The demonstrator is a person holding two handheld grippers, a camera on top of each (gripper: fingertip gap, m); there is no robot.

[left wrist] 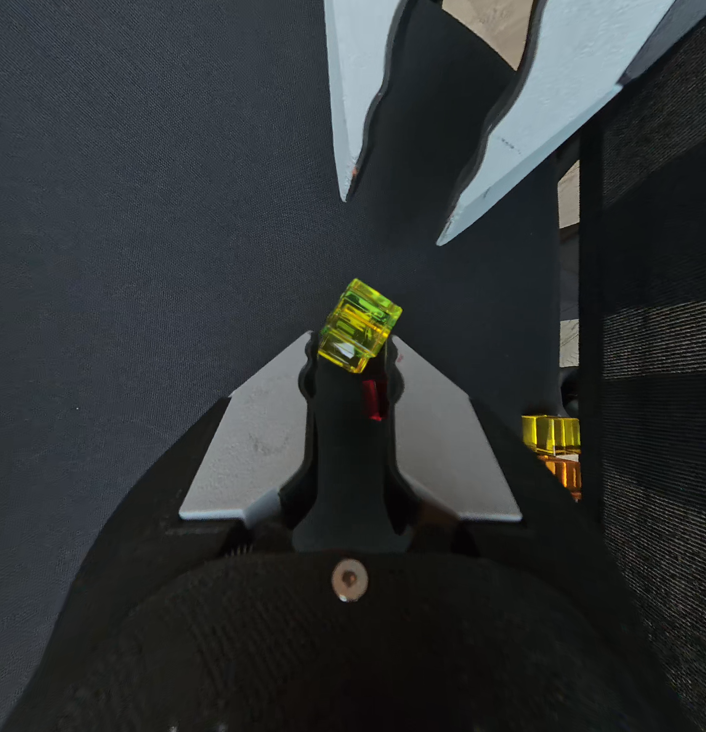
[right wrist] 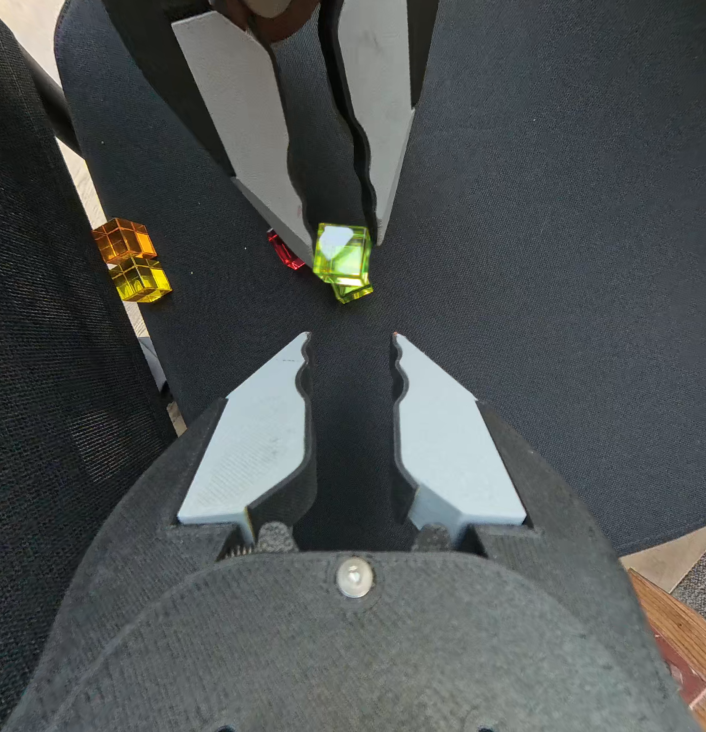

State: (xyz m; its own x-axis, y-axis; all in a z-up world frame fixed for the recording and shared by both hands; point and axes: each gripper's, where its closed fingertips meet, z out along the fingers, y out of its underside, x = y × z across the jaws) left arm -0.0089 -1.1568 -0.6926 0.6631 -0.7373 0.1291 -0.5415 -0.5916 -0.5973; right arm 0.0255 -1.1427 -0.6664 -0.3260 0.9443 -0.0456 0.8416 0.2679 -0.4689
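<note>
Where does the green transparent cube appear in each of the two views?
Left wrist view: green cube at centre, pinched between the left gripper tips.
Right wrist view: upper centre, held by the far gripper.
Shared landmark: red cube beside it.

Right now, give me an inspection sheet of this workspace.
Surface: dark fabric seat, bare around the cubes.
Things: green cube pinched tilted at the left gripper's tips; a second green piece directly below it, contact unclear.
Clutter: orange cube touching yellow cube; red piece partly hidden.
Grippers: left gripper shut on green cube; right gripper open, empty.
Cables: nothing seen.
Surroundings: mesh chair back, wooden floor.
</note>
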